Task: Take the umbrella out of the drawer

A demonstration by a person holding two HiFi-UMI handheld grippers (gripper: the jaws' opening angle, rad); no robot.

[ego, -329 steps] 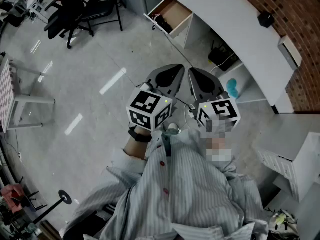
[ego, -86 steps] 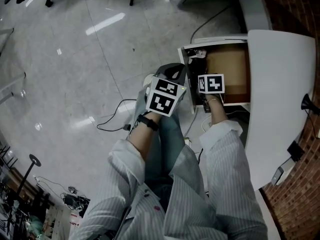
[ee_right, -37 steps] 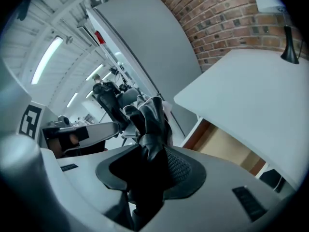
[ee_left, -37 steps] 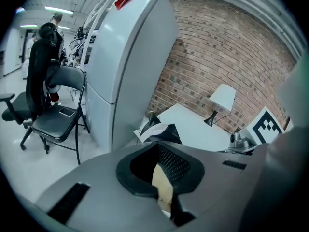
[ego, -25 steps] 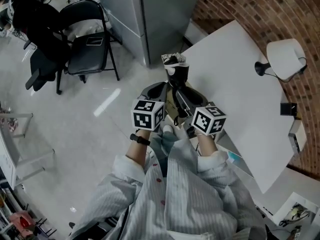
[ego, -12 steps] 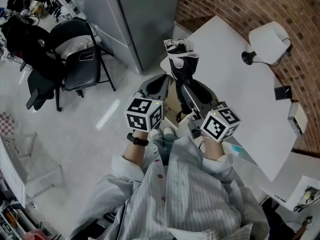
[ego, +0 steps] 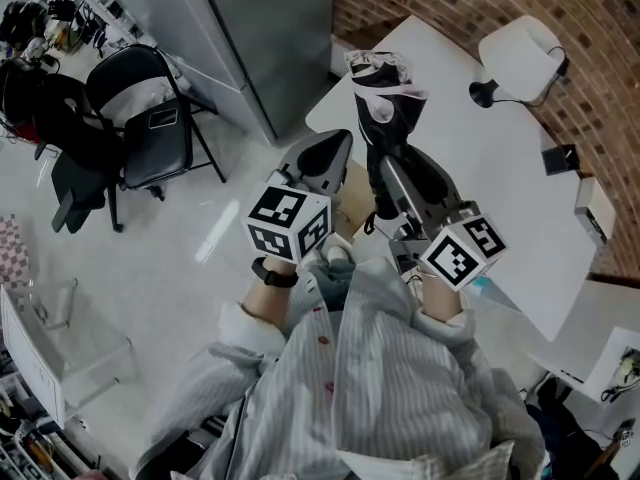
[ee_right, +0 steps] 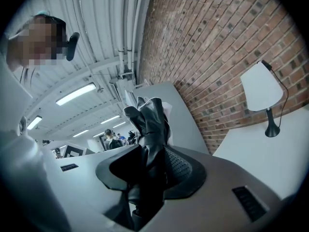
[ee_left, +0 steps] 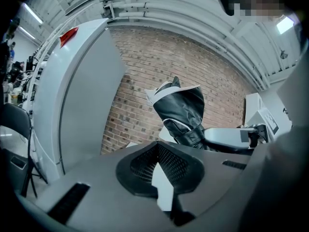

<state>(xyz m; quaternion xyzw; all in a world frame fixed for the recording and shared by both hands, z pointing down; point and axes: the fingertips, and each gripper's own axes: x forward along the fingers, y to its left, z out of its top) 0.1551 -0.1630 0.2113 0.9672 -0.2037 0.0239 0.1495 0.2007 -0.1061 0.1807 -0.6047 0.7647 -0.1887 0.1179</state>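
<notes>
By the white desk (ego: 505, 158), the right hand-held gripper (ego: 388, 180) clamps the umbrella (ego: 385, 108) — it juts beyond the jaws.

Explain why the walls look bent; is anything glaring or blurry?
Head view: sharp, with a glare streak on the floor. Left gripper view: wide-angle lens bows the brick wall, corners go black. Right gripper view: ceiling light blown out, umbrella near the lens dark and soft.

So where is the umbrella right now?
Head view, just right of centre: the black umbrella stands clamped in the right gripper, over the white table, left of the lamp.
</notes>
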